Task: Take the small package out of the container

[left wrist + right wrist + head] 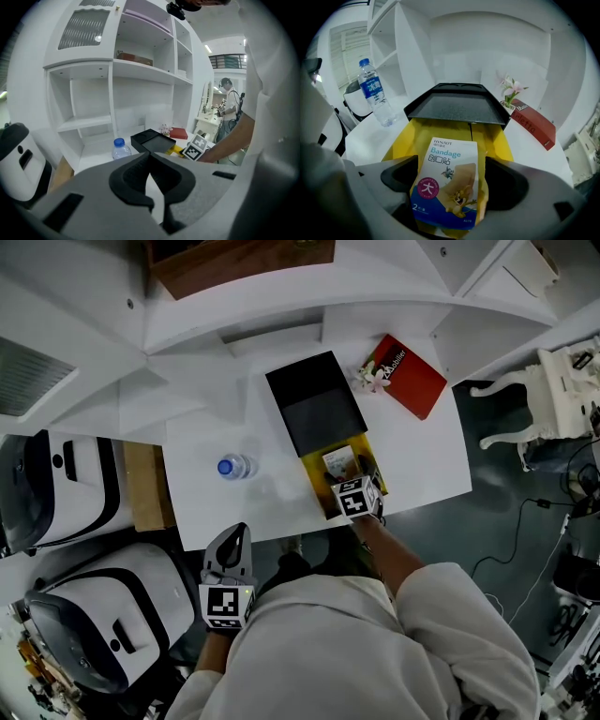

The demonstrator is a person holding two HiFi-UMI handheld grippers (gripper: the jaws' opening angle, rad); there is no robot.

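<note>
A yellow container (pixel 410 137) lies open on the white table (pixel 427 460), and its black lid (pixel 455 106) is folded back behind it. The small package (pixel 448 180), a white and blue bandage pouch, stands upright over the container between the jaws of my right gripper (pixel 449 190). The jaws press its two side edges and the pouch bows slightly. In the head view the right gripper (pixel 357 489) hovers at the container's near end with the package (pixel 339 462) just ahead. My left gripper (pixel 233 538) hangs off the table's front edge, jaws together and empty.
A water bottle (pixel 234 467) stands left of the container. A red book (pixel 411 376) and a small flower (pixel 375 378) lie at the back right. White shelves (pixel 93 93) rise behind the table. White and black machines (pixel 84 615) sit on the floor at left.
</note>
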